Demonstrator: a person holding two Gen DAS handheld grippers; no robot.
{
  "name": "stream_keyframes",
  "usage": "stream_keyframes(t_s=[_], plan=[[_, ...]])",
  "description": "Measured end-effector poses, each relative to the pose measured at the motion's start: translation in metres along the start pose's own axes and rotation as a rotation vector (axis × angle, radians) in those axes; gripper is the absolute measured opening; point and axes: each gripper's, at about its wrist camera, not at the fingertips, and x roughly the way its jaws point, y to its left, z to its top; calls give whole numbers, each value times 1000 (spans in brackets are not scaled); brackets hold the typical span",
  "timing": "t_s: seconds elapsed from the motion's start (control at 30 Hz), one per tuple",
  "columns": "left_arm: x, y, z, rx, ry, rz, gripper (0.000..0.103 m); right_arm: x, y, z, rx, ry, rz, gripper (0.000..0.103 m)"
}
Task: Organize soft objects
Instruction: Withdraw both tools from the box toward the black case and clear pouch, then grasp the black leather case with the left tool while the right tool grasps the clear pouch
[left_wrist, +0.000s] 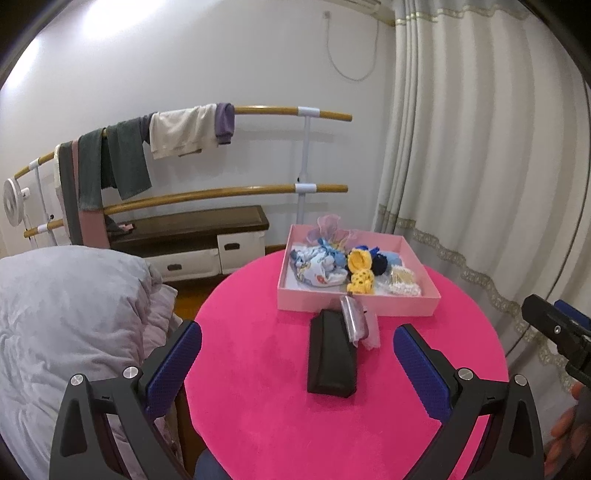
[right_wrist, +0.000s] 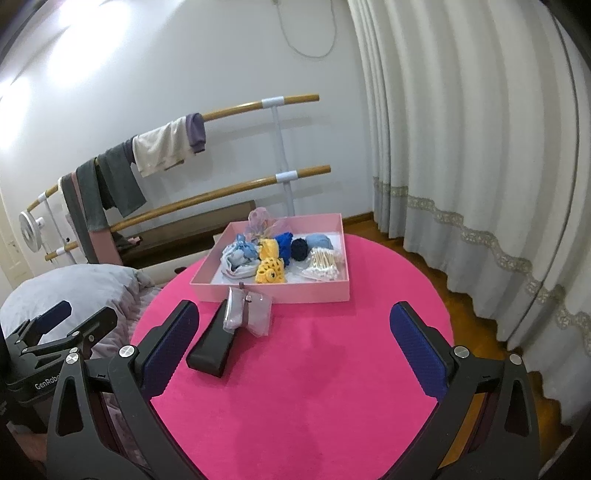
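A pink box stands at the far side of the round pink table. Inside it lie a yellow knitted toy, a patterned cloth bundle, blue and dark scrunchies, a sheer pink bow and a bag of cotton swabs. In front of the box a black case lies with a small grey pouch leaning on it. My left gripper and right gripper both hang open above the table, holding nothing.
A grey duvet lies left of the table. Clothes hang on a wooden rail against the wall, with a low cabinet beneath. White curtains fill the right side. A small fan stands far left.
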Motion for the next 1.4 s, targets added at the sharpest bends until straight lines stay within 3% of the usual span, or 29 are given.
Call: stream_keyframes(t_s=[0.33,1.07,1.13,1.2,1.33,1.4], plan=[[61,-6,-6,26,119,-18,103,41,-12,-10,19,82,-10,103],[247,-43,-25,93,355,-30,102,161,-30,-34,53,288,27,103],[265,-37,-26,66,392,-28,98,170,-30,-34,54,304,40,103],[271,-30,-21,45,362,-41,92,179,-27,-35,51,318,55,103],[281,-24,-18,67,352,-18,65,193,-15,-34,43,336,112,103],[282,-18,-17,60,349,-36,62,202,-5,-35,33,345,143,103]])
